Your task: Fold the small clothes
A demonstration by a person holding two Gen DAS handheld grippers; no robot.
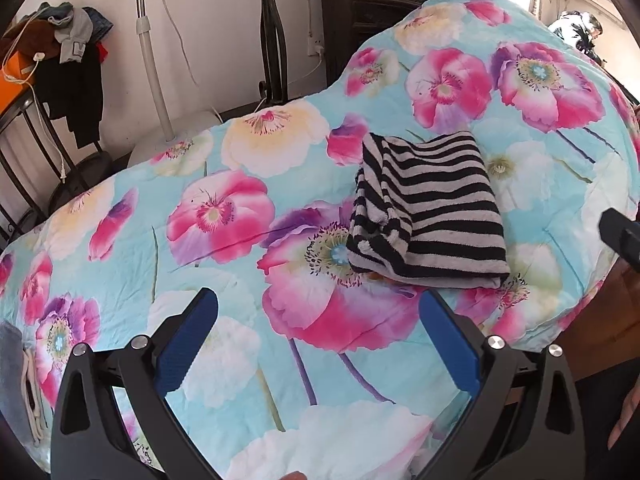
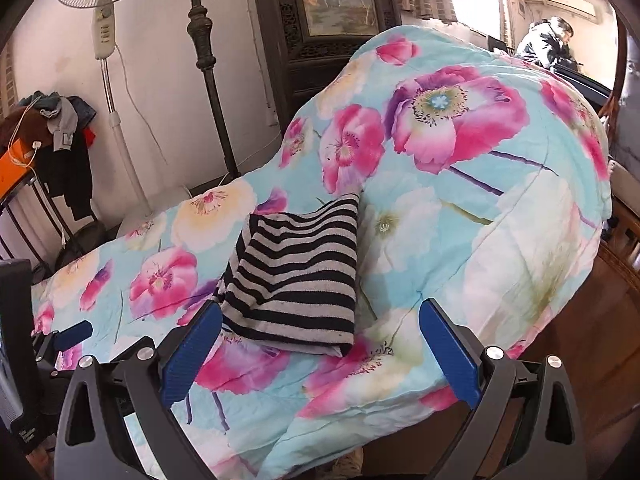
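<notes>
A black-and-grey striped garment (image 1: 432,212) lies folded into a compact rectangle on the floral quilt (image 1: 224,280). It also shows in the right wrist view (image 2: 296,276), with loose folds bunched at its left side. My left gripper (image 1: 320,340) is open and empty, above the quilt, short of the garment and to its left. My right gripper (image 2: 320,344) is open and empty, just in front of the garment's near edge; its left fingertip (image 2: 200,332) is close to the garment's near-left corner. The left gripper shows in the right wrist view (image 2: 68,336), and the right gripper's edge in the left wrist view (image 1: 620,232).
A grey item with a white cord (image 1: 20,384) lies at the quilt's left edge. A standing fan (image 2: 108,40), a dark bedpost (image 2: 208,80) and a chair piled with clothes (image 1: 68,56) stand behind the bed. The quilt humps high at the right (image 2: 480,140). A person (image 2: 548,44) sits far right.
</notes>
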